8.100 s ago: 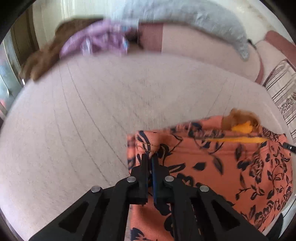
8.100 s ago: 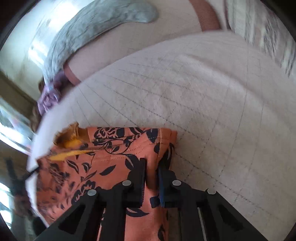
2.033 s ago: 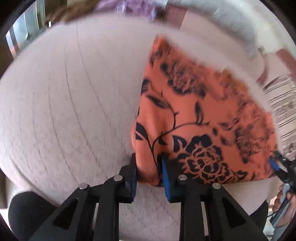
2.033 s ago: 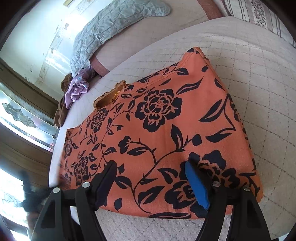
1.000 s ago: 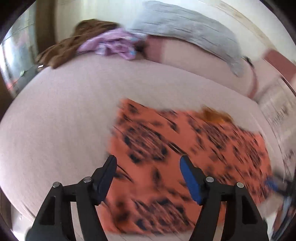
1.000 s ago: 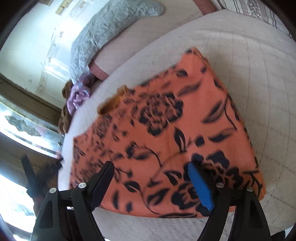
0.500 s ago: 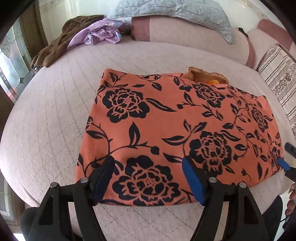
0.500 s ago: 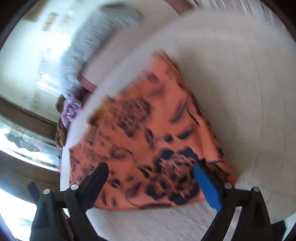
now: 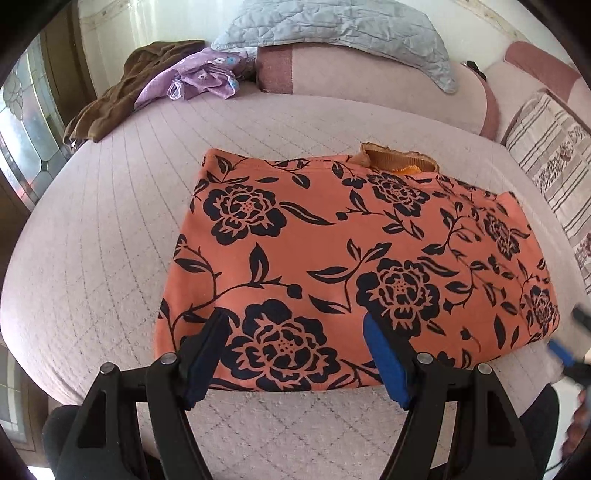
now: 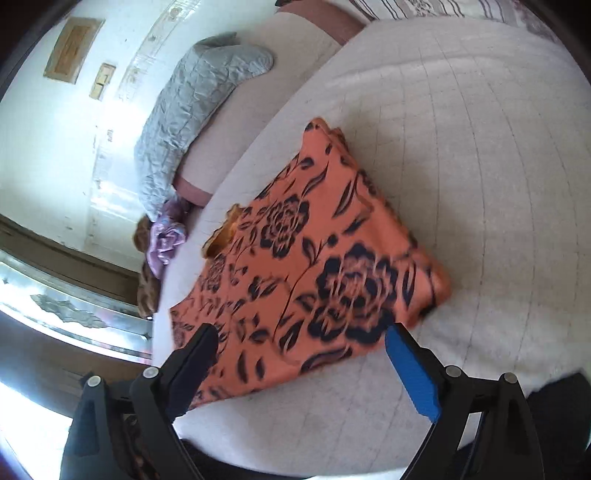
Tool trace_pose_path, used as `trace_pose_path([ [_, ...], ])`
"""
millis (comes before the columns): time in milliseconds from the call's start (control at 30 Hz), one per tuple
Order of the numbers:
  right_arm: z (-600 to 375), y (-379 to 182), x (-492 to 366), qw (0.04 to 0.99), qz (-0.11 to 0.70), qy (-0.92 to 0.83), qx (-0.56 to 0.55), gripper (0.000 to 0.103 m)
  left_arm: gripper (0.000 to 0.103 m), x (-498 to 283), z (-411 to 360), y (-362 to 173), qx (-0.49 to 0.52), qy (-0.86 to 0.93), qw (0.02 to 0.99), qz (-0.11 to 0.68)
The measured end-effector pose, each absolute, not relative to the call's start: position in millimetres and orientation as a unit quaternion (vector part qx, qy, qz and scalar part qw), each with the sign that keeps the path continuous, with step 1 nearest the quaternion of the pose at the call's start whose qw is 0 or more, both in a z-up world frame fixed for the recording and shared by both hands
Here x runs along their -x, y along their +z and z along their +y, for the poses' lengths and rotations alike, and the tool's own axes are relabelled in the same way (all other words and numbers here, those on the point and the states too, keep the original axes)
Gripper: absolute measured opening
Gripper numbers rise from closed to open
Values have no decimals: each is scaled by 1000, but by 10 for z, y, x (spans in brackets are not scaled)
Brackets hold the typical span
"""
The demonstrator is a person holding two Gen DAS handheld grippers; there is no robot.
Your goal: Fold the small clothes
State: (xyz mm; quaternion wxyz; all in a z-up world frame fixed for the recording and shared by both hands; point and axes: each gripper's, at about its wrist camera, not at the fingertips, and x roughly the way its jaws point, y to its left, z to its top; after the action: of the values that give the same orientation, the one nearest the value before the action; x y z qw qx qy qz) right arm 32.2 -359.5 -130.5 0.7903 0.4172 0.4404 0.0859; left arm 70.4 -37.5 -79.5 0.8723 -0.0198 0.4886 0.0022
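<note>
An orange garment with a black flower print (image 9: pixel 332 251) lies folded flat on the pale quilted bed (image 9: pixel 110 229); a yellow-brown collar (image 9: pixel 399 160) pokes out at its far edge. My left gripper (image 9: pixel 295 343) is open and empty, hovering over the garment's near left corner. My right gripper (image 10: pixel 299 354) is open and empty, above the near edge of the same garment (image 10: pixel 314 258); it also shows blurred at the right edge of the left wrist view (image 9: pixel 565 343).
A brown garment (image 9: pixel 122 96) and a purple one (image 9: pixel 199 77) are heaped at the bed's far left. A grey quilted pillow (image 9: pixel 340 26) lies on the pink headboard bolster (image 9: pixel 369 85). A striped cushion (image 9: pixel 554 155) sits at the right. A window is at the left.
Both grippers let go of the garment, opened wide and drew back. The garment now lies flat, folded over. The right gripper is still swinging, the left has steadied.
</note>
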Motion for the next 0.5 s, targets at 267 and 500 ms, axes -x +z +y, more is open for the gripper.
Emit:
trace_pose_path([
  [267, -3734, -1545, -288, 765, 432, 60, -473, 94, 76, -745, -678, -889, 2, -26, 867, 497],
  [500, -3811, -1576, -528, 763, 429, 42, -482, 39, 76, -866, -924, -1013, -21, -29, 856, 516],
])
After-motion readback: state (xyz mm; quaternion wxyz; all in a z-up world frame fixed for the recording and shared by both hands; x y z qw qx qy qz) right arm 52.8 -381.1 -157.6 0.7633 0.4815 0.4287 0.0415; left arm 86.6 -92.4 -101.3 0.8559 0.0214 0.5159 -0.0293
